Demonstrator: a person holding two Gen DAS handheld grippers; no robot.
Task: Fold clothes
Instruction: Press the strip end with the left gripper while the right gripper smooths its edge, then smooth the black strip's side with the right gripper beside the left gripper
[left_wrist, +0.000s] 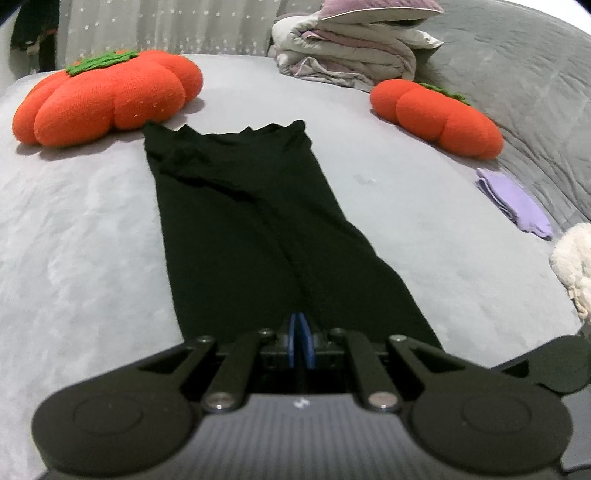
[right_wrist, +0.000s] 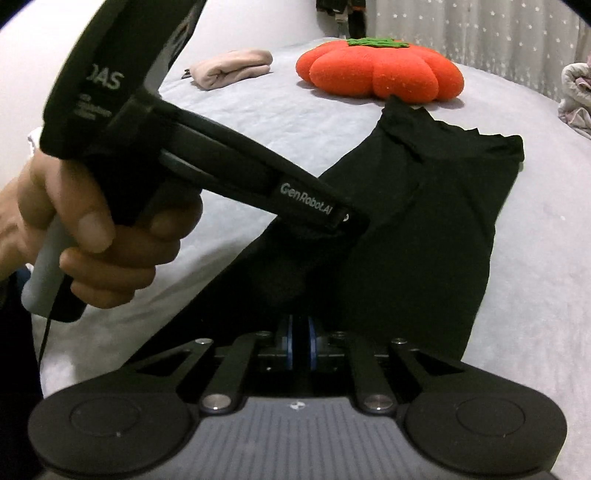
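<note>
Both grippers pinch the near end of a black garment laid out on a grey bed.

Left wrist view: the left gripper (left_wrist: 302, 334) has its blue pads pressed together on the near hem of the black garment (left_wrist: 243, 221), which stretches away between two orange pumpkin cushions (left_wrist: 107, 96).
Right wrist view: the right gripper (right_wrist: 300, 332) is likewise clamped on the garment's raised edge; a hand (right_wrist: 96, 236) holds the left gripper's handle beside it.

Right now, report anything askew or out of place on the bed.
Nothing stands out. The black garment lies flat in a long strip, only its far edge rumpled. Both grippers, left and right, pinch its near end.
</note>
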